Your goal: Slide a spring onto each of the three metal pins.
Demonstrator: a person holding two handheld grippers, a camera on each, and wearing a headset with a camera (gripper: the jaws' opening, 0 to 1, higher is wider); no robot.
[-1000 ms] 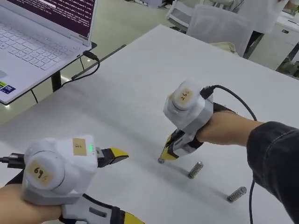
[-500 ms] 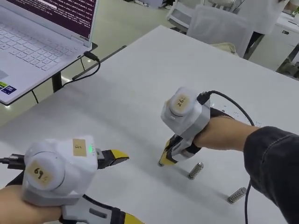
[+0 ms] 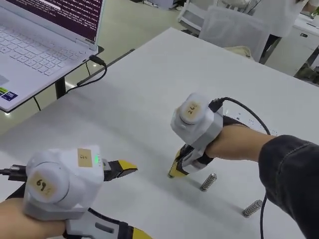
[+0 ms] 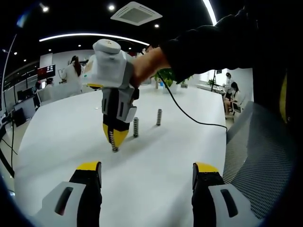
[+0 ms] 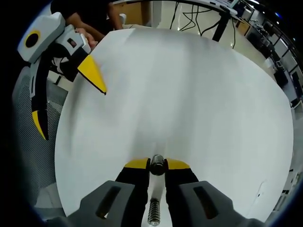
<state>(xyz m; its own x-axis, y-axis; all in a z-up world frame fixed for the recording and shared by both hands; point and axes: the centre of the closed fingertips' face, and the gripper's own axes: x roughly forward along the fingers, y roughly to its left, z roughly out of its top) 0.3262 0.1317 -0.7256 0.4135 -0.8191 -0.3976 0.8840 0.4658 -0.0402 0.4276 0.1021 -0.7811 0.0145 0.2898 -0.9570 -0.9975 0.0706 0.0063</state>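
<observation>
Head view: right gripper (image 3: pixel 174 172) points tip-down at the white table (image 3: pixel 149 99), jaws narrow. 2 loose springs (image 3: pixel 208 182) stand just beside it. Left gripper (image 3: pixel 129 199) sits low, well apart.
Left gripper view: own jaws wide, nothing between them. The right gripper's load touches the table.
Right gripper view: jaws clamped on a pin (image 5: pixel 156 166), held spring (image 5: pixel 154 210) coils in line behind it.

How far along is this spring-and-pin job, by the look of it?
Looks two-thirds done: the nearer spring and farther spring stand upright on the table, seemingly on pins. In hand: the right gripper is shut on the third spring. Left: seating it. The left gripper hangs open.
</observation>
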